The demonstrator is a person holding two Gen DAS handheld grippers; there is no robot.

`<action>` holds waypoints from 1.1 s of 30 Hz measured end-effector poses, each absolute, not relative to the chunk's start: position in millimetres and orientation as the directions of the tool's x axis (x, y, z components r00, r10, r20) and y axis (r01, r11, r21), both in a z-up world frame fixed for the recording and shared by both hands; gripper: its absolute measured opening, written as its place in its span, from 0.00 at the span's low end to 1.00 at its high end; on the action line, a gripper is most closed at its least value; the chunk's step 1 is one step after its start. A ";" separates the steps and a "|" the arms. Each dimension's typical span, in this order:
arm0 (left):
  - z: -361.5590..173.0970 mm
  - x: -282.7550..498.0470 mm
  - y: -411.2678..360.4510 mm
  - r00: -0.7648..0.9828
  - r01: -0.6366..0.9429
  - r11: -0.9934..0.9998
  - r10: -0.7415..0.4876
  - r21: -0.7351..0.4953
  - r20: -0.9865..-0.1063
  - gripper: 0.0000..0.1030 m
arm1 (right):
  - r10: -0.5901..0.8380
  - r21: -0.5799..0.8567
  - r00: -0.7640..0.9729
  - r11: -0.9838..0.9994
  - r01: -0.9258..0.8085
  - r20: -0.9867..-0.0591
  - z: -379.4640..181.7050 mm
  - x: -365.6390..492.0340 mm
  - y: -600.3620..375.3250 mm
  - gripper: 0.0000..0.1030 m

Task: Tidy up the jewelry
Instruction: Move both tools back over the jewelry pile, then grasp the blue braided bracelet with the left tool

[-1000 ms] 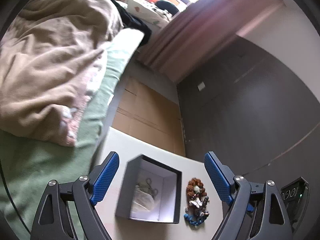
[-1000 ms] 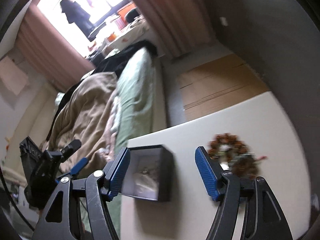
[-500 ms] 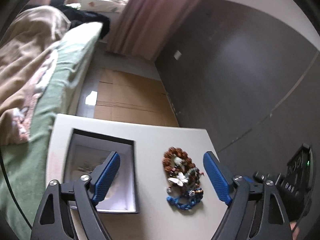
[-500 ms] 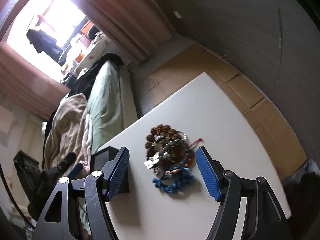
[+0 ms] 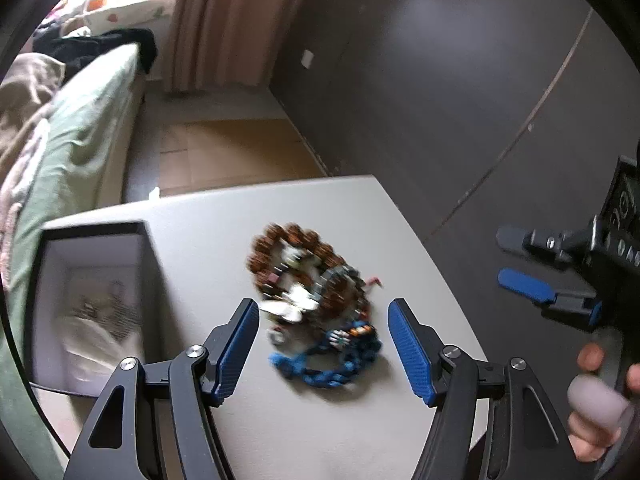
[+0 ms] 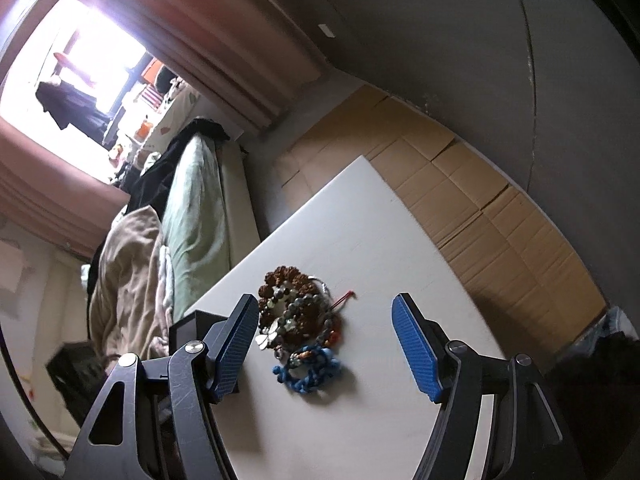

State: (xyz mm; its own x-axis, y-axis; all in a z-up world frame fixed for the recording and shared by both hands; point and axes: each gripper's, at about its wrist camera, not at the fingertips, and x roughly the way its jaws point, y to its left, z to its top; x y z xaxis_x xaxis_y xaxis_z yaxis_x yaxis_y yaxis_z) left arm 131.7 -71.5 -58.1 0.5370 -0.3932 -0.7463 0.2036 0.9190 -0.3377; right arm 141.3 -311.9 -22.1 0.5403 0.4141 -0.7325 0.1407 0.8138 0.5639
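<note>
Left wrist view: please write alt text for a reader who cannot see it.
The open left gripper hovers over a tangled pile of bracelets, brown beads and blue cord, on a white table. An open dark box stands to the left.

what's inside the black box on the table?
The box is open with a white lining. Something pale with dark thin strands lies on its floor, too blurred to identify. The near wall hides the front of the floor.
</note>
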 end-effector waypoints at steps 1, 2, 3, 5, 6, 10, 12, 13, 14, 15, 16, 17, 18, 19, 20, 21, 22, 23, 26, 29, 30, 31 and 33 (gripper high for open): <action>-61.0 132.4 -77.7 0.527 0.211 0.918 -0.396 -0.335 -0.752 0.62 | 0.414 0.568 0.540 0.810 0.149 -0.733 -22.9 141.1 -315.9 0.68; -65.7 132.5 -86.1 0.510 0.225 0.918 -0.397 -0.328 -0.763 0.61 | 0.414 0.569 0.539 0.808 0.154 -0.733 -23.5 141.1 -318.2 0.68; -67.9 132.5 -92.3 0.503 0.233 0.918 -0.396 -0.320 -0.768 0.61 | 0.413 0.571 0.539 0.805 0.160 -0.734 -24.0 141.1 -321.1 0.68; -73.9 131.8 -103.1 0.490 0.250 0.920 -0.389 -0.302 -0.780 0.60 | 0.416 0.577 0.538 0.799 0.169 -0.733 -24.7 141.2 -326.5 0.68; -78.3 131.6 -108.8 0.480 0.257 0.921 -0.384 -0.293 -0.788 0.60 | 0.414 0.577 0.538 0.799 0.172 -0.734 -25.0 142.0 -328.8 0.68; -94.4 131.5 -125.5 0.451 0.273 0.927 -0.359 -0.257 -0.817 0.58 | 0.373 0.546 0.541 0.814 0.199 -0.754 -25.7 143.1 -340.0 0.68; -101.7 131.3 -130.6 0.443 0.279 0.936 -0.325 -0.216 -0.836 0.58 | 0.371 0.550 0.542 0.808 0.211 -0.754 -27.1 143.5 -345.7 0.68; -105.6 131.8 -132.9 0.439 0.279 0.939 -0.310 -0.200 -0.843 0.59 | 0.373 0.554 0.542 0.803 0.217 -0.753 -28.2 143.6 -348.1 0.68; -110.6 132.4 -134.7 0.435 0.275 0.945 -0.288 -0.179 -0.853 0.58 | 0.373 0.555 0.540 0.802 0.220 -0.754 -28.8 144.1 -349.1 0.68; -111.8 131.0 -134.4 0.450 0.276 0.947 -0.279 -0.165 -0.848 0.58 | 0.373 0.552 0.536 0.803 0.222 -0.757 -30.1 144.7 -349.8 0.68; -112.3 130.7 -135.0 0.460 0.276 0.949 -0.270 -0.153 -0.846 0.58 | 0.373 0.550 0.530 0.805 0.223 -0.761 -31.5 145.7 -349.2 0.68; -112.1 130.9 -135.1 0.465 0.275 0.950 -0.266 -0.147 -0.844 0.58 | 0.375 0.549 0.526 0.806 0.222 -0.764 -32.7 146.2 -349.2 0.68; -112.1 131.0 -134.6 0.470 0.270 0.952 -0.259 -0.142 -0.844 0.54 | 0.377 0.546 0.520 0.808 0.220 -0.766 -34.1 147.3 -348.1 0.68; -111.9 131.3 -132.7 0.478 0.259 0.957 -0.247 -0.133 -0.843 0.47 | 0.375 0.544 0.518 0.810 0.221 -0.769 -35.4 148.3 -346.6 0.68; -111.3 132.4 -128.7 0.478 0.249 0.958 -0.252 -0.145 -0.841 0.44 | 0.374 0.542 0.516 0.811 0.222 -0.771 -36.7 149.0 -346.6 0.68; -110.4 133.8 -124.6 0.471 0.242 0.955 -0.269 -0.170 -0.840 0.42 | 0.375 0.540 0.512 0.812 0.221 -0.773 -38.0 149.7 -344.9 0.68; -109.1 135.3 -122.9 0.465 0.236 0.952 -0.287 -0.196 -0.838 0.39 | 0.381 0.541 0.506 0.813 0.214 -0.774 -39.8 150.7 -342.4 0.68; -105.9 135.7 -117.8 0.465 0.228 0.949 -0.302 -0.217 -0.832 0.27 | 0.387 0.541 0.501 0.815 0.207 -0.774 -41.3 151.4 -340.3 0.68; -93.6 136.7 -100.8 0.474 0.213 0.943 -0.329 -0.256 -0.817 0.02 | 0.406 0.538 0.476 0.824 0.178 -0.780 -47.0 155.8 -329.1 0.68; -83.4 136.1 -84.8 0.509 0.182 0.941 -0.339 -0.286 -0.791 0.00 | 0.427 0.540 0.461 0.829 0.144 -0.778 -51.1 160.4 -314.6 0.68; -80.5 136.5 -81.6 0.516 0.176 0.940 -0.340 -0.292 -0.786 0.00 | 0.436 0.542 0.456 0.830 0.129 -0.776 -52.7 162.0 -308.9 0.68; -78.6 137.0 -78.2 0.519 0.172 0.937 -0.347 -0.303 -0.781 0.00 | 0.443 0.540 0.447 0.834 0.113 -0.777 -54.8 164.0 -302.7 0.68; -75.5 137.1 -73.3 0.517 0.180 0.923 -0.382 -0.339 -0.766 0.00 | 0.443 0.527 0.429 0.845 0.094 -0.787 -59.0 167.7 -292.3 0.68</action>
